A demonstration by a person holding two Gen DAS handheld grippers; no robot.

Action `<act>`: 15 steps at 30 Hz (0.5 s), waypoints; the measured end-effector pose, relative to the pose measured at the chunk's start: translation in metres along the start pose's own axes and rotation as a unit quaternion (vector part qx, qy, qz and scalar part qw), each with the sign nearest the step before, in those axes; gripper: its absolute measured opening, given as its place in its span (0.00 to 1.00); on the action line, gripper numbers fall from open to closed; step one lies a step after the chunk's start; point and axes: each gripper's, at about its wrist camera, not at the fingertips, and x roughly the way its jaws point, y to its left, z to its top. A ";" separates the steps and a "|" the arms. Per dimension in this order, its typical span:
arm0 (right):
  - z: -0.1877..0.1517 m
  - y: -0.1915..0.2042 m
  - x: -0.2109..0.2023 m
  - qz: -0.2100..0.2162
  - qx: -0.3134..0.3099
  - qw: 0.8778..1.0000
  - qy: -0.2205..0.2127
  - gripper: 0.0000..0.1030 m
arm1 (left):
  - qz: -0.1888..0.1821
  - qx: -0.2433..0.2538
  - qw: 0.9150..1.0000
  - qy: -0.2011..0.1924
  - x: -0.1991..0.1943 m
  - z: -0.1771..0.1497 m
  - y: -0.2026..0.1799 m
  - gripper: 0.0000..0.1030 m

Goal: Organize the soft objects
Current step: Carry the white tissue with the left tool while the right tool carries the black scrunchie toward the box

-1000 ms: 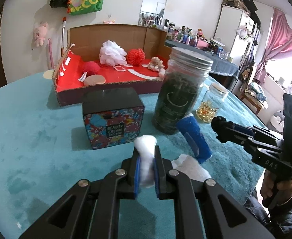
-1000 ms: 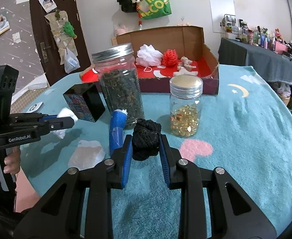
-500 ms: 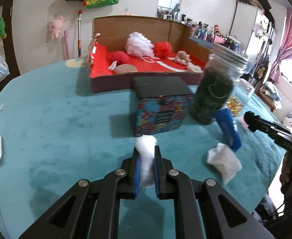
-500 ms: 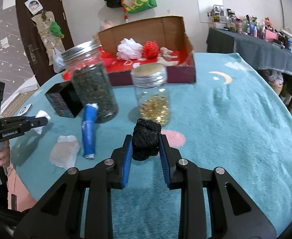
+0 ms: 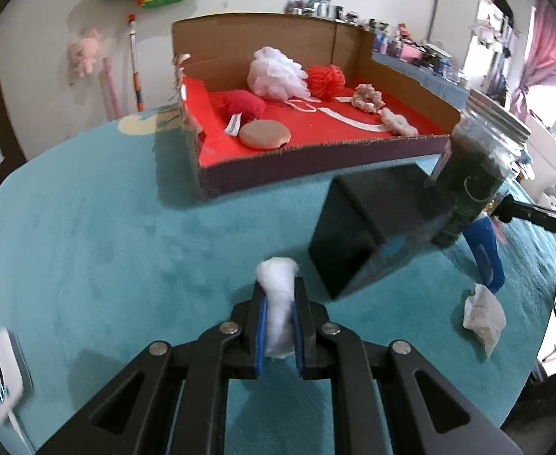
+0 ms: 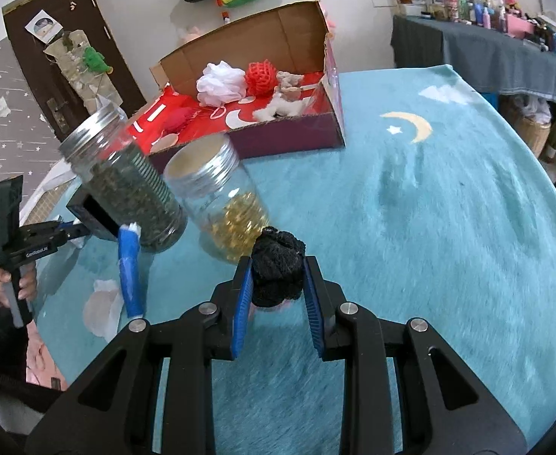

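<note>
Left claw clamped on white cotton wad, right claw clamped on black scrunchie, above teal tabletop, cardboard box beyond

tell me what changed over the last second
Both grippers carried their loads toward the cardboard box, which now looks nearer. The left gripper is still shut on the white cotton wad, the right gripper on the black scrunchie. Jars and box stayed put.

A red-lined cardboard box sits on a teal cloth patterned with a yellow moon.
</note>
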 end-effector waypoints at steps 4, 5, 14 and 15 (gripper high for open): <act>0.015 -0.011 0.006 0.026 -0.001 1.000 0.008 0.24 | -0.020 0.023 1.000 -0.002 0.005 0.013 0.005 0.11; 0.018 -0.013 0.008 0.031 -0.004 0.999 0.009 0.24 | -0.021 0.030 0.999 -0.002 0.007 0.016 0.005 0.11; 0.053 -0.034 0.018 0.070 -0.011 0.997 0.018 0.24 | -0.045 0.068 0.997 -0.004 0.016 0.040 0.007 0.11; 0.056 -0.034 0.019 0.077 -0.013 0.997 0.020 0.24 | -0.048 0.073 0.996 -0.004 0.016 0.042 0.007 0.11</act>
